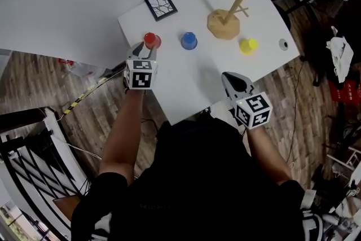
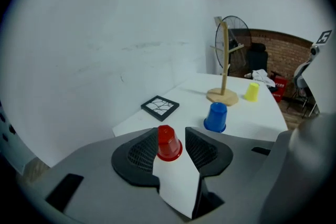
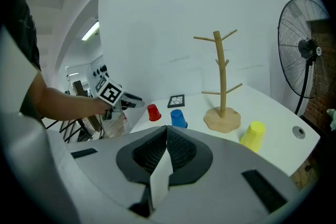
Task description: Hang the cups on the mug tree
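1. Three little cups stand upside down on the white surface [image 1: 200, 79]: a red cup [image 1: 151, 40], a blue cup [image 1: 189, 40] and a yellow cup [image 1: 248, 45].
2. The mug tree [image 1: 224, 24] stands in the upper right of the head view, a bit behind the blue cup and the yellow cup. Nothing hangs on it.
3. The left gripper [image 1: 145, 52] is right at the red cup, in the left middle of the head view. Its fingers [image 2: 142, 152] are partly open. In the left gripper view the red cup [image 2: 168, 144] sits between them. They do not seem to squeeze it yet.
4. The right gripper [image 1: 228, 77] is low in the head view, near the front edge of the surface and well apart from the cups. Its fingers [image 3: 181, 152] are shut tight with nothing in them.
5. The red cup looks small, light and thin, like plastic. I think it could tip over, slip or squash. I see no handle.
6. A soft grip on its two sides, about halfway up, looks best. That leaves the open end free to go over a branch.
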A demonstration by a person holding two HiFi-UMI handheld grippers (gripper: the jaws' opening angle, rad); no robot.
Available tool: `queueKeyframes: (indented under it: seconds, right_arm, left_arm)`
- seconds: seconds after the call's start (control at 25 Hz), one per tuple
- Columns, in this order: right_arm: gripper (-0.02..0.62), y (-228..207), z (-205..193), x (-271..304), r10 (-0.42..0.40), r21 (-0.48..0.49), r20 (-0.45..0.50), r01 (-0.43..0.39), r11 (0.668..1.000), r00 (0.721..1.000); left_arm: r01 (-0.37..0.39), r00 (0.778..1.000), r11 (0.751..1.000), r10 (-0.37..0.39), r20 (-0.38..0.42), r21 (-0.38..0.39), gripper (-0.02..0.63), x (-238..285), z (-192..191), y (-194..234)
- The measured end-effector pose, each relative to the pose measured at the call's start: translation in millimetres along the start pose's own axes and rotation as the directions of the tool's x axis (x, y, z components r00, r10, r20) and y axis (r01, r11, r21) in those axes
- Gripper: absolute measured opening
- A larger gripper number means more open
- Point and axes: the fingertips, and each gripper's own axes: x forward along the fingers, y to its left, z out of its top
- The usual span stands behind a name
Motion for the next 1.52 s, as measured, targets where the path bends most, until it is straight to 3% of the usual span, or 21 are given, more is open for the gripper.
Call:
queueKeyframes:
  seconds: [0.24, 0.48, 0.76, 0.88, 1.24, 1.52]
  right_arm:
    - [0.006, 12, -8, -11, -0.017, -0.007, -0.016, 0.017, 1.0, 1.0]
    - [0.006, 17, -9, -14, -0.047, -0.002, -0.015, 0.047, 0.999, 0.999]
    - [0.006, 30, -6, -13, -0.055, -0.01, -0.009, 0.055, 0.998, 0.998]
    - [0.006, 34, -8, -12, -0.063, -0.01, -0.012, 0.063, 0.998, 0.998]
    - [0.006, 59, -5, -8, -0.095, -0.002, 0.02, 0.095, 0.995, 0.995]
    - [0.006, 69, -8, -8, -0.107, -0.001, 0.041, 0.107, 0.994, 0.993]
  left_arm:
    - [0.018, 0.998, 0.997, -0.013, -0.068, 0.07, 0.239, 39, -9, 13]
    - [0.066, 0.99, 0.998, -0.064, -0.125, 0.013, 0.273, 66, -17, 15]
    - [0.079, 0.976, 0.997, -0.074, -0.207, 0.014, 0.258, 81, -38, 19]
    - [0.094, 0.98, 0.995, -0.096, -0.175, -0.016, 0.25, 78, -36, 18]
    - [0.127, 0.989, 0.991, -0.124, -0.076, 0.042, 0.247, 50, -19, 19]
    - [0.176, 0.98, 0.983, -0.181, 0.089, 0.054, 0.245, 14, 32, 5]
